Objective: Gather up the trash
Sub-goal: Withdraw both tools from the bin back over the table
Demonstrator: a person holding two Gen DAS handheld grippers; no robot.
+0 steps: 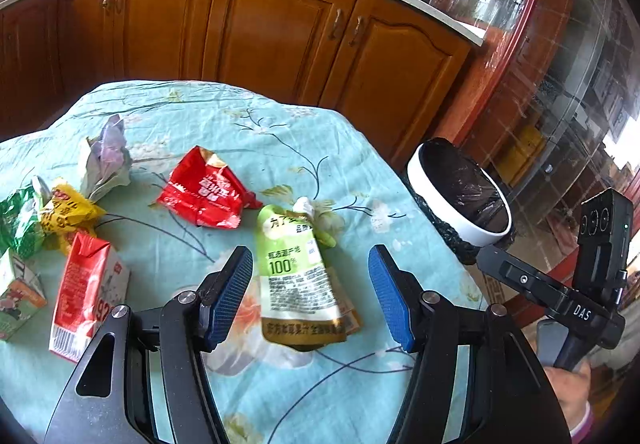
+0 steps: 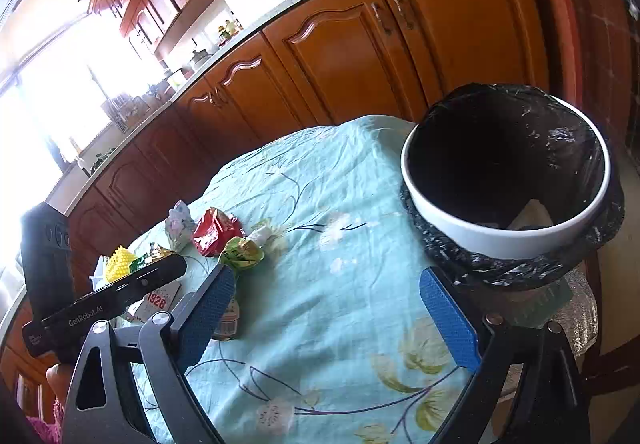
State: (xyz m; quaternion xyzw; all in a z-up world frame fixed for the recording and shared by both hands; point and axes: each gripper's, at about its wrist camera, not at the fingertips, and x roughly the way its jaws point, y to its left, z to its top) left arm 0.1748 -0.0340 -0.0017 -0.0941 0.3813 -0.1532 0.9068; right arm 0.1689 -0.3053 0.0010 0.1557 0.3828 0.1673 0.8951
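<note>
Left wrist view: the left tool [image 1: 310,284] is hanging spread over the green juice pouch [image 1: 298,280] lying on the bench [image 1: 200,116], not pinching it. Right wrist view: the right tool [image 2: 340,308] is gaping wide, empty, beside the bin [image 2: 508,240].

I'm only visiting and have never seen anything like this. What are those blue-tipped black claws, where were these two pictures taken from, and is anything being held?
No robot here: a person carries a two-finger gripper in each hand, each with a camera looking along its fingers. The left gripper stands open over a green juice pouch lying on the flowered tablecloth, not gripping it. Beside it lie a red wrapper and a red carton. The right gripper is open and empty, near the lined trash bin. Nothing is held.
</note>
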